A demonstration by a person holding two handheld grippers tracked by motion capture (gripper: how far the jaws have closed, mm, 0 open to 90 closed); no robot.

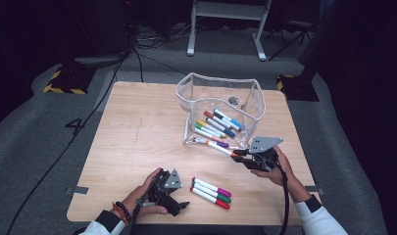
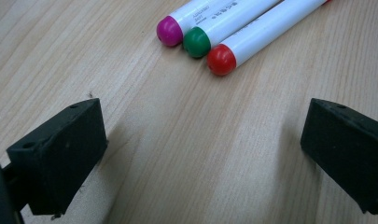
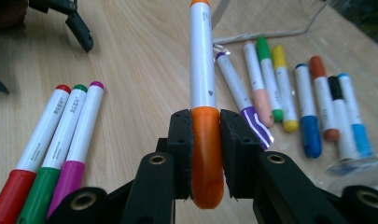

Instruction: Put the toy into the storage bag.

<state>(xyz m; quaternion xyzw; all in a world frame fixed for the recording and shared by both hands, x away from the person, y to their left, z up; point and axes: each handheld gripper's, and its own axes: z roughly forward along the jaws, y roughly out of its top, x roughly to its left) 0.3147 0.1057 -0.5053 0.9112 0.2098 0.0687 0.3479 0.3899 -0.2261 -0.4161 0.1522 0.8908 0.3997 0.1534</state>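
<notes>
1. A pale wooden table (image 1: 137, 147) is standing on grey carpet, dark room behind.
2. The right gripper view is showing the right gripper (image 3: 206, 140) clamping the orange marker (image 3: 203, 84) by its cap (white barrel pointing away), held at the clear pouch (image 1: 220, 93).
3. The left gripper (image 2: 200, 154) is resting wide open, empty, near three loose markers (image 1: 210, 192) by the near edge.

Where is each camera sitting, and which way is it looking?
High view: sits above the person's side, looking forward and down on the table; both forearms, the left gripper and right gripper show.
Left gripper view: rides the left gripper, looking along its open jaws at the three markers.
Right gripper view: rides the right gripper, looking along jaws shut on the orange marker toward the clear bag.
Shared: all three show the red, green and purple markers.
</notes>
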